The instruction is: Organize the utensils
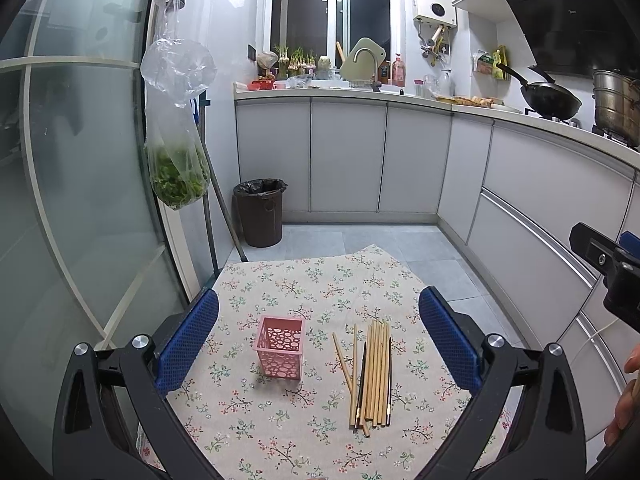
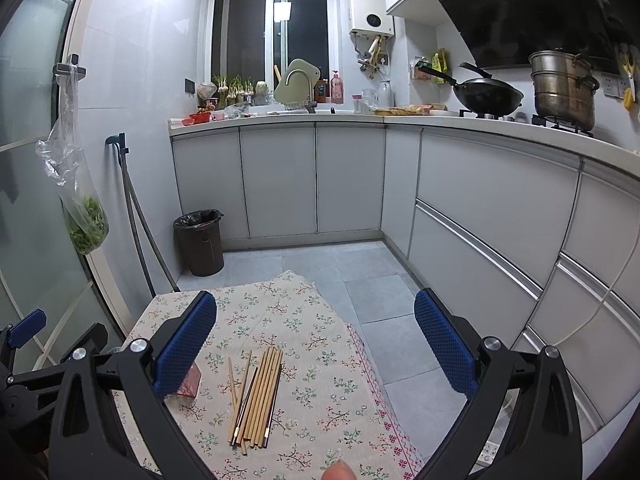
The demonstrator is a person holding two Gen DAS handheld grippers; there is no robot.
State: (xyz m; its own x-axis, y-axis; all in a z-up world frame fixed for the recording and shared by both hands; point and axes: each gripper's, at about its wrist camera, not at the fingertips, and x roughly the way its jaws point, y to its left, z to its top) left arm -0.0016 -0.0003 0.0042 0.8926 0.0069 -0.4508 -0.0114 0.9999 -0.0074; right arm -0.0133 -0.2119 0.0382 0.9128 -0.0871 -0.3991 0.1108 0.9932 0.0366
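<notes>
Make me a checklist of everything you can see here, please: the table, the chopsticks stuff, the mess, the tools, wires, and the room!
Surface: table under a floral tablecloth.
Job's things: pink holder upright, looks empty; chopsticks lying in a loose bundle to its right.
Clutter: nothing seen on the cloth.
Grippers: left tool open, holding nothing; right tool open, holding nothing.
Cables: white cord across the right cabinets.
Surroundings: kitchen; bin, wok, steel pot, hanging bag of greens.
</notes>
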